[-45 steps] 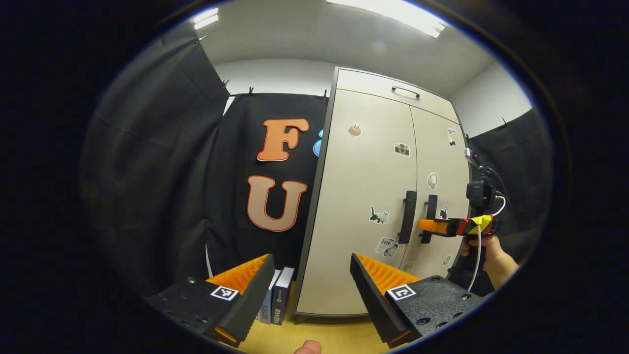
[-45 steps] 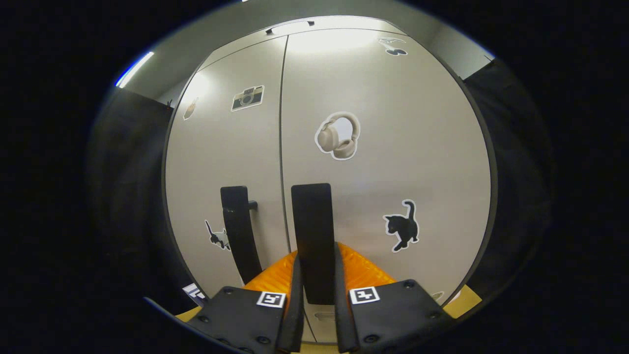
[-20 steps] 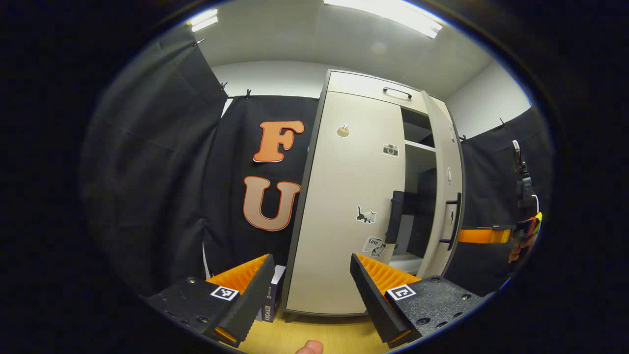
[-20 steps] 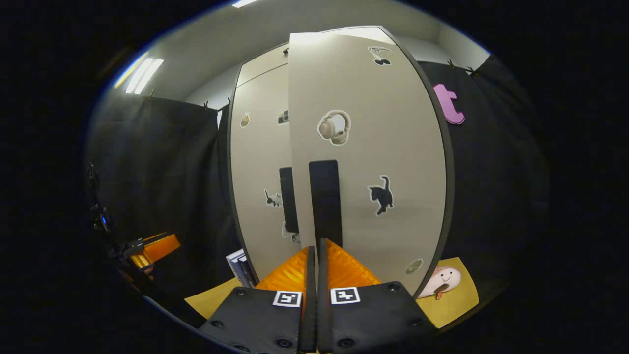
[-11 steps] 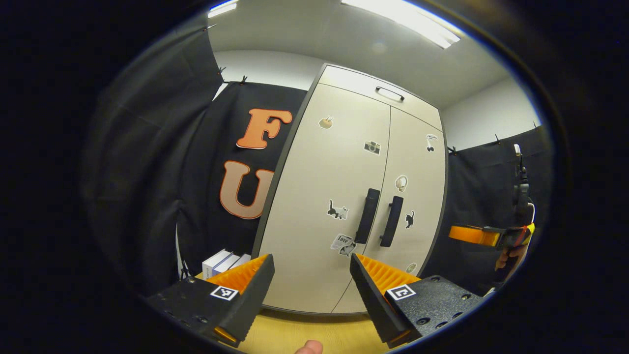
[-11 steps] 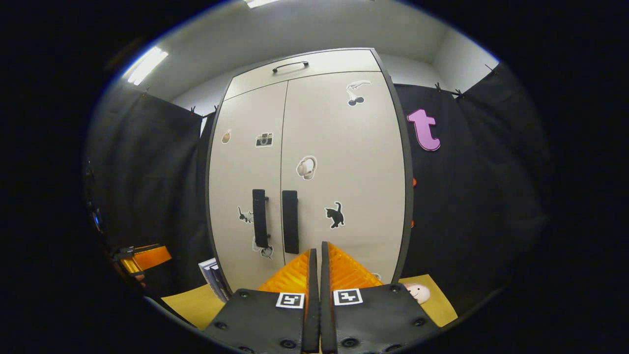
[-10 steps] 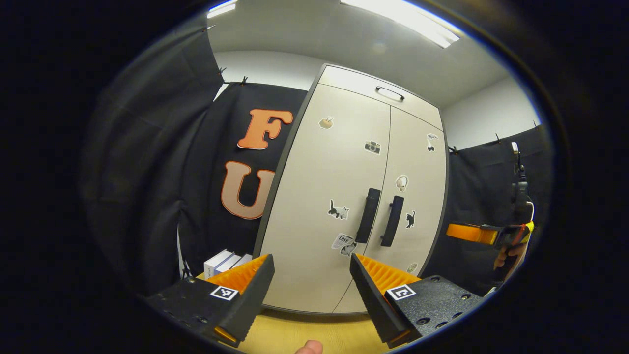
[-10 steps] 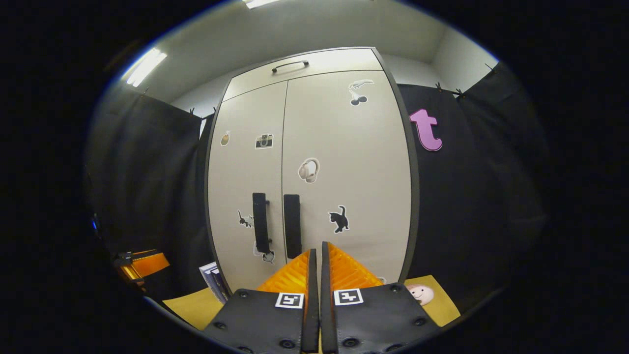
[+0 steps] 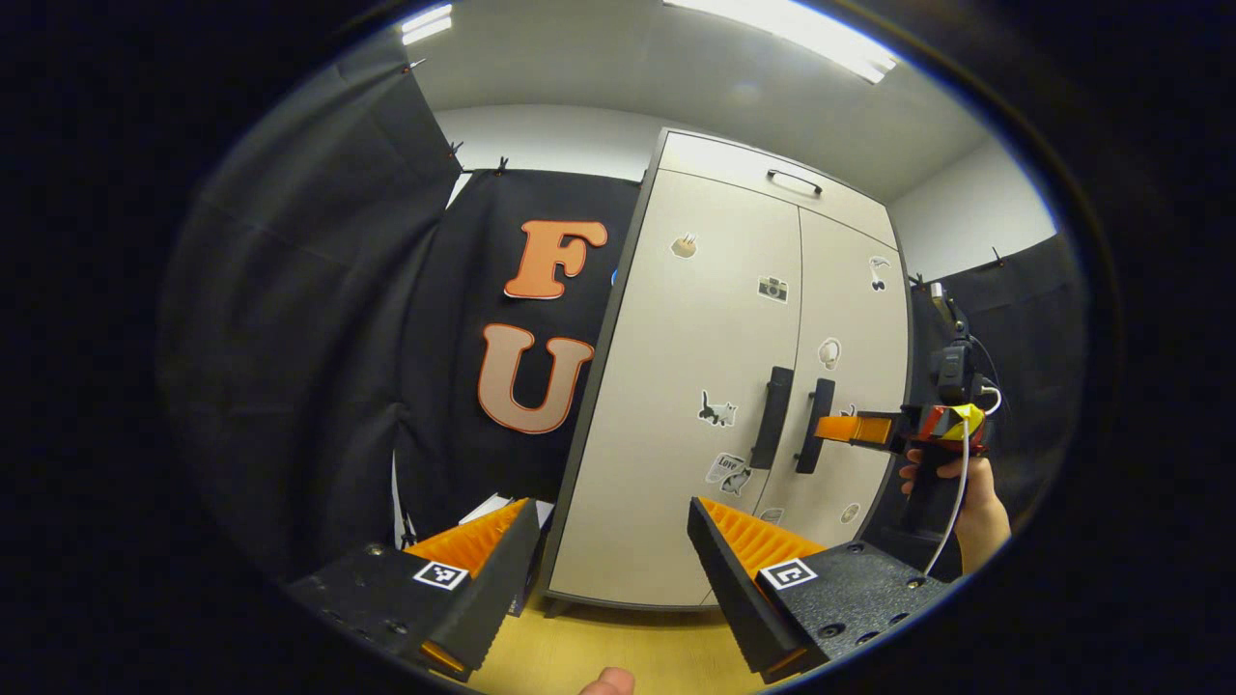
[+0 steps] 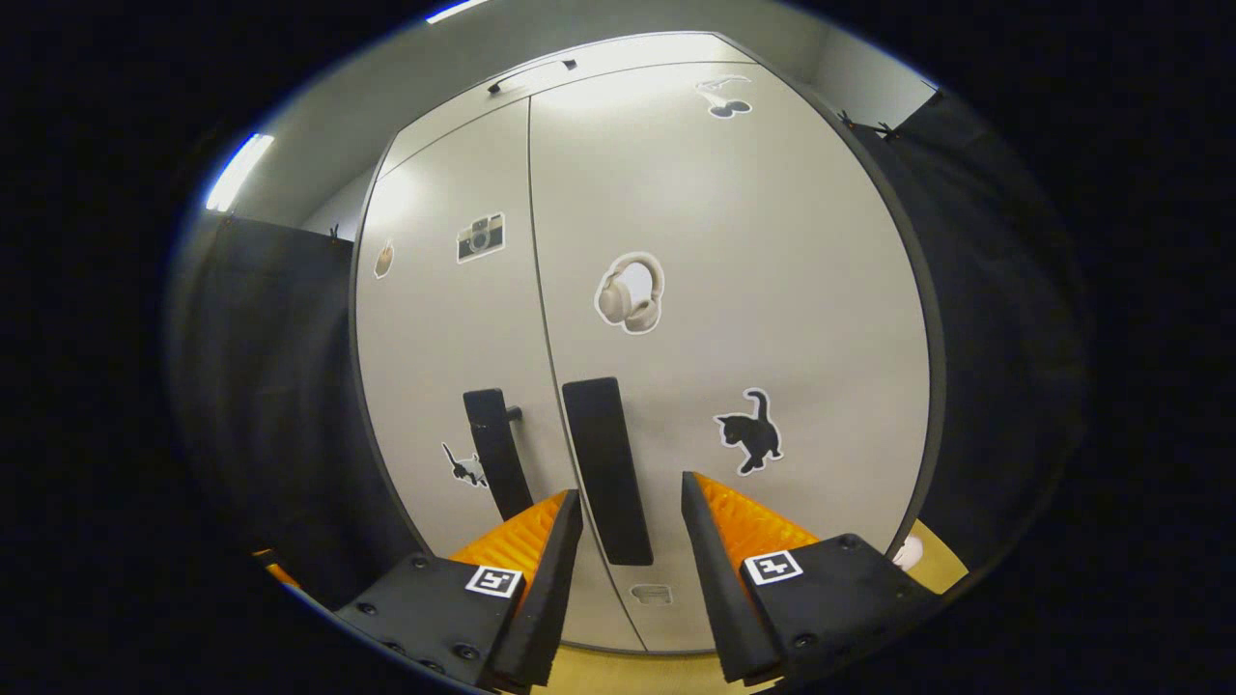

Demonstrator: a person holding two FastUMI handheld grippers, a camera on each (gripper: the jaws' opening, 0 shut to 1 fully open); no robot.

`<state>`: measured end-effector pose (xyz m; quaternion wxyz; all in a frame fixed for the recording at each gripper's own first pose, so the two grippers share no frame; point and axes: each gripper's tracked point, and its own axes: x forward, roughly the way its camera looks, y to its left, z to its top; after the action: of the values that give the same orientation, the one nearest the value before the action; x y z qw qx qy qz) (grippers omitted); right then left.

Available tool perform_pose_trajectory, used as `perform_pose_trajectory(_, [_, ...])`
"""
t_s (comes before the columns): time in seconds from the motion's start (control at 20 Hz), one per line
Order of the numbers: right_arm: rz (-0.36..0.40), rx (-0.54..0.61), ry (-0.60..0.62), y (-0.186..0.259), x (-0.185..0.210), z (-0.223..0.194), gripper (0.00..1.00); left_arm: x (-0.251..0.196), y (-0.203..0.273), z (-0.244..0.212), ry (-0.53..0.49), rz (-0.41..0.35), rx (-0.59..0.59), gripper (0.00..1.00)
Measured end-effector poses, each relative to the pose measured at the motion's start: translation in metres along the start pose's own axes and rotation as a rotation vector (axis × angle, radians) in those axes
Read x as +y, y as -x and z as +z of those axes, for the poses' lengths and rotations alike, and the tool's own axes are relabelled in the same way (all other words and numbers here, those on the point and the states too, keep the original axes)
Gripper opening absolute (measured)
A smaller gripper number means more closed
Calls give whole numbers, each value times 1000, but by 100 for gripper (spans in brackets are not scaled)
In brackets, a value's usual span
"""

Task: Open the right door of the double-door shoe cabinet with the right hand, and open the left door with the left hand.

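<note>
Beige cabinet (image 9: 715, 386), both doors closed, stands on the wooden floor (image 9: 599, 647). Right tool (image 10: 623, 526): jaws spread wide, one finger each side of the right handle (image 10: 606, 468), not touching it. In the left gripper view the right tool (image 9: 838, 428), held by a hand (image 9: 970, 483), reaches that handle (image 9: 814, 423). Left tool (image 9: 613, 555): jaws wide, holding nothing, well back from the cabinet, left of the left handle (image 9: 772, 417). Books (image 9: 502, 512) stand by the cabinet's left foot.
</note>
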<state>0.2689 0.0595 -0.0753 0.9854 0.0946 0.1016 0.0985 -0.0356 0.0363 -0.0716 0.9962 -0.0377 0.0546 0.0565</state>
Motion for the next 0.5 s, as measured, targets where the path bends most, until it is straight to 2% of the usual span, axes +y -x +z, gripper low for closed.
perform_pose_trajectory(0.05, [-4,9,-9,-6,0,-3,69,4,0,-1,-4,5,1,94])
perform_pose_trajectory(0.3, [-49,19,-41,-31,-5,-11,69,19,1,-1,-6,22,4,94])
perform_pose_trajectory(0.4, [-31,-5,-19,-33,5,-9,46,23,-1,2,-31,29,-7,94])
perform_pose_trajectory(0.45, [-28,12,35,-32,4,-12,50,24,-1,3,-48,31,-12,94])
perform_pose_trajectory(0.5, [-29,0,60,-32,4,-9,32,21,-2,3,-62,25,-13,94])
